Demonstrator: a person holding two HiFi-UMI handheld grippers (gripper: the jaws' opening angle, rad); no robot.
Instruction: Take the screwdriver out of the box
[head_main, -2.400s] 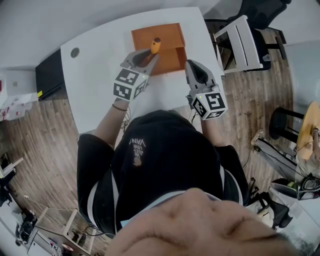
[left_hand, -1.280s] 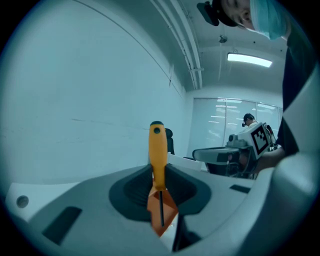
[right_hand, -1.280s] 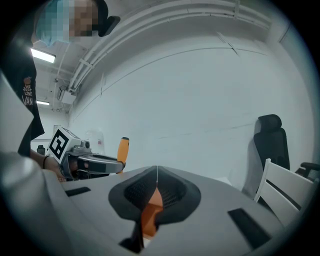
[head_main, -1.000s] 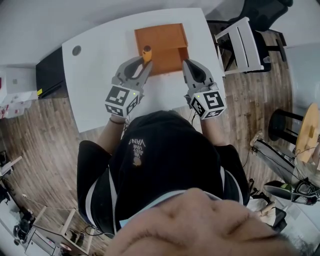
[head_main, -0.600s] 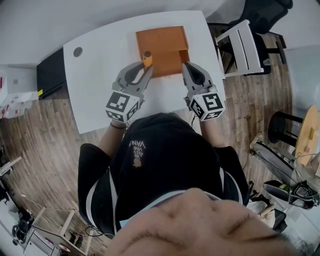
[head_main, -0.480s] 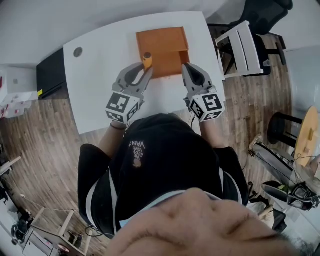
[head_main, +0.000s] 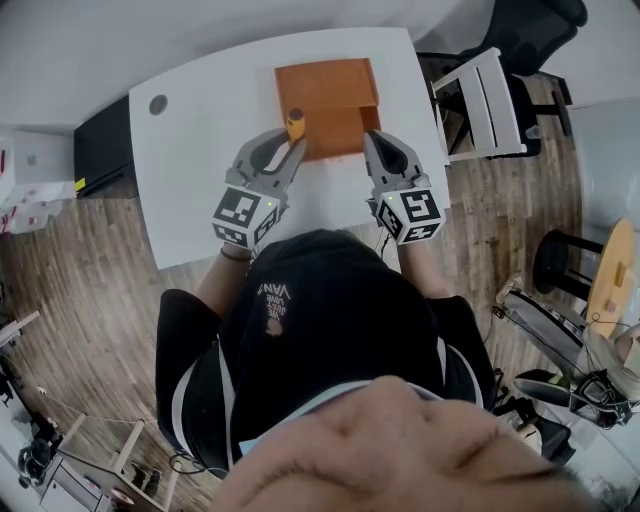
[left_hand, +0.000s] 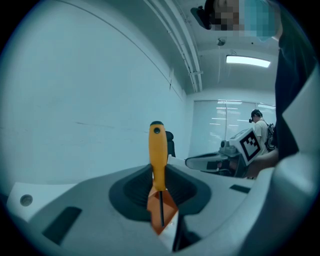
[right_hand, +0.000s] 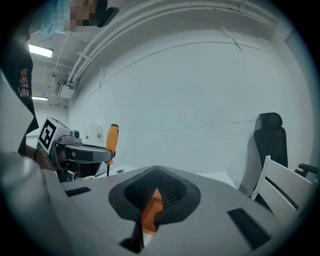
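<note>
Standing upright in the left claw (left_hand: 161, 220), the screwdriver (left_hand: 157, 155) shows its yellow-orange handle above the jaws, which are clenched on its thin dark shaft. It hangs over the near left edge of the orange box (head_main: 325, 90); whether its tip is clear of the box I cannot tell. The right claw (head_main: 372, 136) has its jaws drawn together on nothing, its tip at the box's near right corner.

Not much writing can be read. The person's dark shirt (head_main: 330, 320) carries small print in which only the letters VAN come through. Each claw's cube bears black-and-white square markers (head_main: 412, 214), with no words.

The box lies just ahead of both claws on a white table (head_main: 200, 190). A round hole (head_main: 158, 104) in the tabletop is well off to the left claw's left. A white chair (head_main: 480, 90) stands to the right claw's right, with a dark office chair (right_hand: 272, 140) beyond it. Far past the right claw, another person (left_hand: 258, 130) stands in the background.
</note>
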